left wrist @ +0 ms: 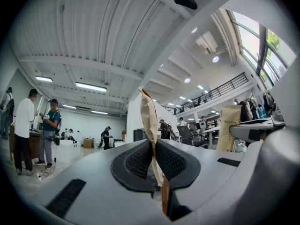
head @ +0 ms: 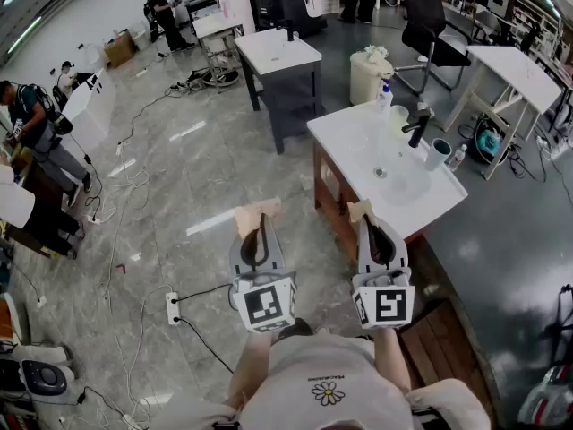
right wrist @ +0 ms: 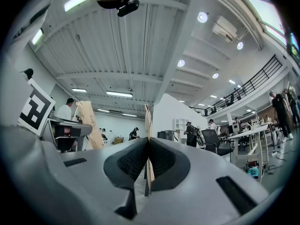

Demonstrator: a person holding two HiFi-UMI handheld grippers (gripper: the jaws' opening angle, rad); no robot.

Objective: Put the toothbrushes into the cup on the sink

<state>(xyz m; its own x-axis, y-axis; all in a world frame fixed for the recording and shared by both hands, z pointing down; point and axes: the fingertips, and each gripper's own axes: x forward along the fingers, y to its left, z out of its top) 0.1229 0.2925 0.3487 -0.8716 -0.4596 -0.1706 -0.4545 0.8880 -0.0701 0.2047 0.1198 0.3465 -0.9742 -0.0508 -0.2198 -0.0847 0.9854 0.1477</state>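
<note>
Overhead, a wide grey marble floor [head: 161,195] strewn with cables fills most of the head view, with a white sink tabletop [head: 354,133] on a wooden cabinet standing ahead and to the right of the person. Both bare forearms reach forward from the torso, roughly parallel and close together, carrying the left gripper [head: 257,220] and the right gripper [head: 367,220] side by side. Both point away from the body, with their marker cubes nearest the chest. The left gripper hangs over open floor, while the right gripper sits just short of the tabletop's near corner. Seen from the left gripper view, the left gripper [left wrist: 152,146] is closed tight on a tan paper toothbrush packet [left wrist: 149,116], which stands upright and edge-on between the ribbed pads and rises well above them. The right gripper [right wrist: 148,146], in its own view, is likewise clamped on a second tan toothbrush packet [right wrist: 148,121], also edge-on and upright. From above, each packet shows as a flat tan flap at the gripper's tip, left [head: 253,213] and right [head: 360,210]. The teal cup [head: 438,153] stands on the far right edge of the tabletop, just beside the black faucet [head: 417,128], well apart from both grippers.
</note>
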